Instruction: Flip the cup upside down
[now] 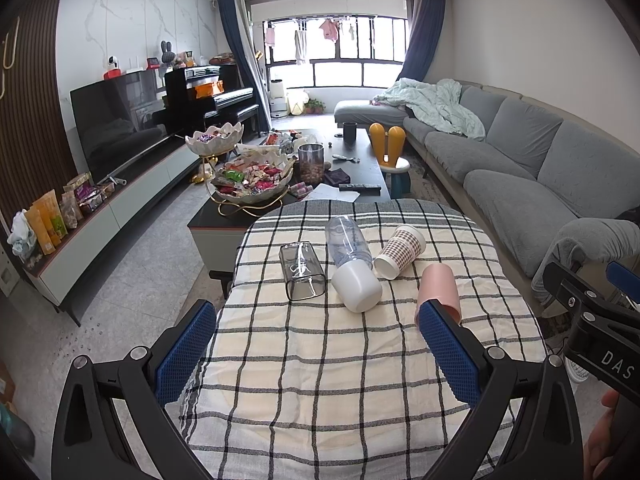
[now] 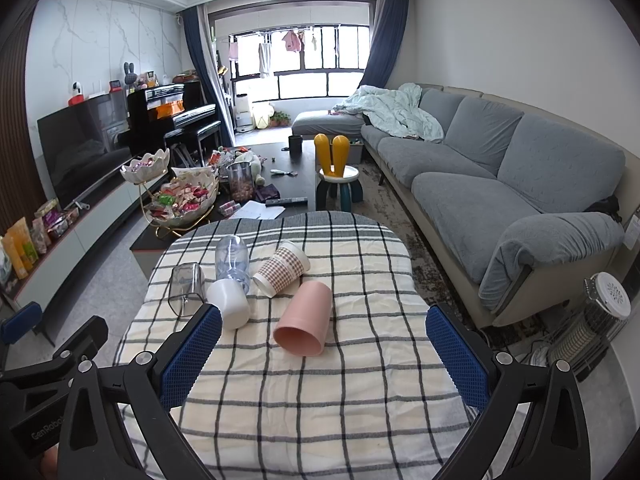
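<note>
Several cups lie on their sides on a checked tablecloth [image 1: 320,360]: a clear square glass [image 1: 301,271], a clear bottle-like cup [image 1: 346,239], a white cup [image 1: 357,286], a houndstooth paper cup [image 1: 400,251] and a pink cup [image 1: 440,288]. The right wrist view shows them too: pink cup [image 2: 305,318], white cup [image 2: 230,303], paper cup [image 2: 282,267], glass [image 2: 186,289]. My left gripper [image 1: 318,346] is open and empty, short of the cups. My right gripper [image 2: 324,354] is open and empty, just before the pink cup's mouth.
Beyond the table stands a dark coffee table [image 1: 360,164] with snack bowls [image 1: 252,182] and a jar. A grey sofa [image 2: 500,184] runs along the right, a TV [image 1: 120,120] and cabinet along the left. A heater [image 2: 592,320] stands at right.
</note>
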A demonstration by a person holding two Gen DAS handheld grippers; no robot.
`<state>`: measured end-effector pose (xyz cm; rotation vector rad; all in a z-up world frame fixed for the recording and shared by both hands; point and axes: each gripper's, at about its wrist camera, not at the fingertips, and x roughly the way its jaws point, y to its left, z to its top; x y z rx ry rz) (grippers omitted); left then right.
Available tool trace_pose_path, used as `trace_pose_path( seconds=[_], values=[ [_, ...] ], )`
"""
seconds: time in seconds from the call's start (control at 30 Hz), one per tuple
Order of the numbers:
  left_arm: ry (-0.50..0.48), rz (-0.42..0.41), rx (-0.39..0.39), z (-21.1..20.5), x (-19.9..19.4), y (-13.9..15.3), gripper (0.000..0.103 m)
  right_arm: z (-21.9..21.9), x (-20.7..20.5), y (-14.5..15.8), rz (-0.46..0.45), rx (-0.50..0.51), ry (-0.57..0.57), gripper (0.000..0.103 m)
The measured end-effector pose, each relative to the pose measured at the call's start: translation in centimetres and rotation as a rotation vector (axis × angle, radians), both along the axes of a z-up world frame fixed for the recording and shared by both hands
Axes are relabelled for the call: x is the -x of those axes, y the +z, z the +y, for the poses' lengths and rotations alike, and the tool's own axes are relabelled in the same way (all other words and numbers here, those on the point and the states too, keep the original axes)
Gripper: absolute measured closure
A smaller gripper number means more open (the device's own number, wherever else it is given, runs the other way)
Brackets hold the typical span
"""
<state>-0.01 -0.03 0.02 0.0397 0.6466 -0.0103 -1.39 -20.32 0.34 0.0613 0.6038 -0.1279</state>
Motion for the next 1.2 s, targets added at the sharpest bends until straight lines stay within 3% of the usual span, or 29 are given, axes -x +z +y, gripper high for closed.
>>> trace_pose_path(
  seconds=[0.57,0.7,1.2],
  values=[
    [0.009,0.008,0.000,0.2,-0.1,-0.1,0.000,0.4,-0.7,-0.1,0.010,0.002,0.007,0.001],
    [0.024,0.025,0.005,0.9,-1.1,-1.7,0.000,0.9,-1.4,-0.5,0.020,0.013,0.025,0.001],
    [0.104,0.129,0.015,5.1,-7.0,-6.2,0.000,5.5,-9.3,-4.0,0.112,0.043,0.124,0.001]
  ],
)
